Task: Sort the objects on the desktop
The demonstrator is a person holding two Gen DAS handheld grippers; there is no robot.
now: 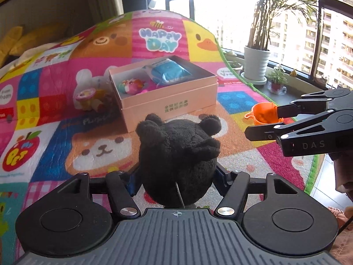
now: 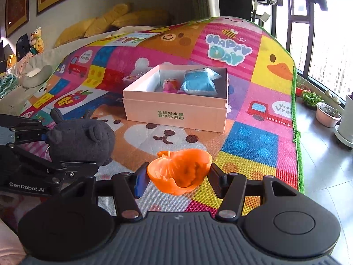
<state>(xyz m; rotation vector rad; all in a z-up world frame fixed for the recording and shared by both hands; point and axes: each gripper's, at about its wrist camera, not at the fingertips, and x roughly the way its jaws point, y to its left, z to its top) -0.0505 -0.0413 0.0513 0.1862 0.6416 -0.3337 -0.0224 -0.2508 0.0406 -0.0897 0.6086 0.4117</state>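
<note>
Gripping a black plush bear (image 1: 176, 154), the left gripper (image 1: 176, 183) hangs over the play mat (image 1: 55, 154). Beyond sits the pink box (image 1: 169, 101), apparently near the mat's middle, holding a blue packet (image 1: 169, 71) and pink toy (image 1: 131, 85). Rightward, the right gripper (image 2: 178, 176) clamps an orange cup (image 2: 179, 170).

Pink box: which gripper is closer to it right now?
Left, though narrowly. The left gripper, shut on the black plush bear, sits just short of the pink box. The right gripper, holding the orange cup, is farther back and off to the right.
</note>
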